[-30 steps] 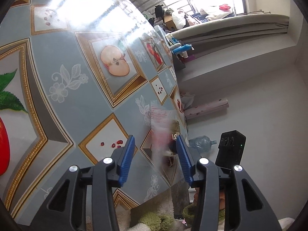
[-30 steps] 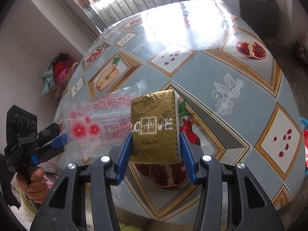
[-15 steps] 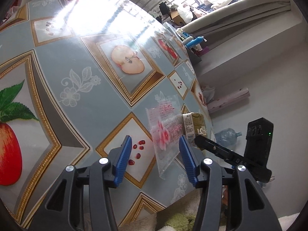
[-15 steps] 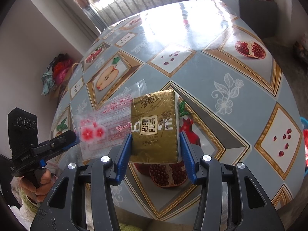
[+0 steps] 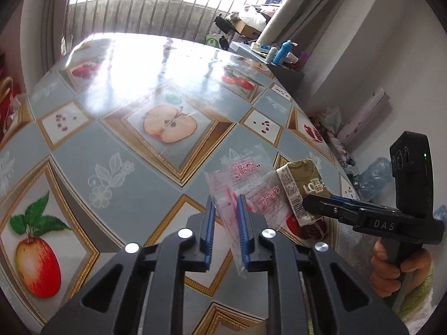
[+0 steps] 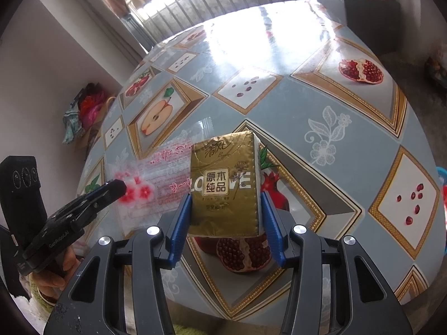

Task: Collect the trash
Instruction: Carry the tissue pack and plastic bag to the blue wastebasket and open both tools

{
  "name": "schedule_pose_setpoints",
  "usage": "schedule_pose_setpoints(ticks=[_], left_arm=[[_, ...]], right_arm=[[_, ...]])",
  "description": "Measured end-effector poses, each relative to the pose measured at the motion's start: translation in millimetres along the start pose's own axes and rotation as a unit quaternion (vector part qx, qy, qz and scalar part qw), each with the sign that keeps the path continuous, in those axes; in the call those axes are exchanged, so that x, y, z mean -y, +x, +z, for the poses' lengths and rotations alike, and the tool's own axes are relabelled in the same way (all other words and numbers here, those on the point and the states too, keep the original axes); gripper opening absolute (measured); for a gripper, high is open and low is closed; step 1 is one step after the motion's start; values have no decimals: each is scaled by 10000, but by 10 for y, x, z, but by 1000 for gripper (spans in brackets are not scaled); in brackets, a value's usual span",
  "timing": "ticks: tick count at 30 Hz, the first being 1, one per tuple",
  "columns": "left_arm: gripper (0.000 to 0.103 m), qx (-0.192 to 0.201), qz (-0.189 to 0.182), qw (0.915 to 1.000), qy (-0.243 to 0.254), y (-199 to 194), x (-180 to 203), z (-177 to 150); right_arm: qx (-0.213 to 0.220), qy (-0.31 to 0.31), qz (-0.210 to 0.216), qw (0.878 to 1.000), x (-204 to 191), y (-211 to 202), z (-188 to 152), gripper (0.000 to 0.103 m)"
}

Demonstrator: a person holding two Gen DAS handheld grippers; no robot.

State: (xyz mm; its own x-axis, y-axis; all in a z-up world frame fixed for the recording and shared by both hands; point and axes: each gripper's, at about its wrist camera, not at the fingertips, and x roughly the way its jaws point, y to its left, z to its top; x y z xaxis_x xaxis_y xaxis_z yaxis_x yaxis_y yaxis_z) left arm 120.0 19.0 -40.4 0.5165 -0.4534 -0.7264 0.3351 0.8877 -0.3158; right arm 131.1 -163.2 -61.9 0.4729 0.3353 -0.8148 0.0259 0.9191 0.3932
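A clear plastic wrapper [image 5: 251, 184] with red flowers and red print lies on the fruit-patterned tablecloth [image 5: 117, 150] near the table's front edge. My left gripper [image 5: 226, 209] has narrowed its jaws around the wrapper's near corner; the wrapper also shows in the right wrist view [image 6: 156, 178]. My right gripper [image 6: 226, 206] is shut on a gold tissue pack [image 6: 226, 184] and holds it upright over the table. The pack [image 5: 304, 184] and the right gripper [image 5: 318, 202] show at the right in the left wrist view. The left gripper [image 6: 117, 188] shows at the left in the right wrist view.
A dark cabinet [image 6: 371, 8] with bottles stands beyond the table's far right corner. A window with bars [image 5: 156, 8] is behind the table. Clothes [image 6: 86, 106] lie on the floor to the left. A clear bottle [image 5: 374, 173] lies on the floor to the right.
My left gripper swung round to face the table, came over the wrapper's near corner and narrowed its jaws around it. The right gripper with the tissue pack has stayed still.
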Motion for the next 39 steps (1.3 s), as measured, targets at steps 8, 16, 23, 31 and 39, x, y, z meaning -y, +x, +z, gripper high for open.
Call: schedule_pose_setpoints(ticks=[8, 16, 23, 31, 39], left_arm=[[4, 300, 198, 9949, 942, -89, 574, 196], [4, 471, -667, 9781, 1915, 48, 1641, 563], [4, -306, -1439, 9486, 2802, 805, 2817, 676], [4, -2143, -1337, 9263, 2796, 2456, 3732, 521], [37, -2941, -868, 9063, 2909, 3621, 4282, 307]], right_arm=[[512, 382, 293, 9975, 283, -353, -37, 45], [1731, 1342, -127, 9756, 1160, -1337, -177, 45], [2208, 2879, -1166, 9245, 2433, -1964, -646, 46], [1583, 3919, -1517, 8935, 3682, -1681, -911, 46], [1149, 4335, -1318, 8840, 4472, -1240, -835, 58]])
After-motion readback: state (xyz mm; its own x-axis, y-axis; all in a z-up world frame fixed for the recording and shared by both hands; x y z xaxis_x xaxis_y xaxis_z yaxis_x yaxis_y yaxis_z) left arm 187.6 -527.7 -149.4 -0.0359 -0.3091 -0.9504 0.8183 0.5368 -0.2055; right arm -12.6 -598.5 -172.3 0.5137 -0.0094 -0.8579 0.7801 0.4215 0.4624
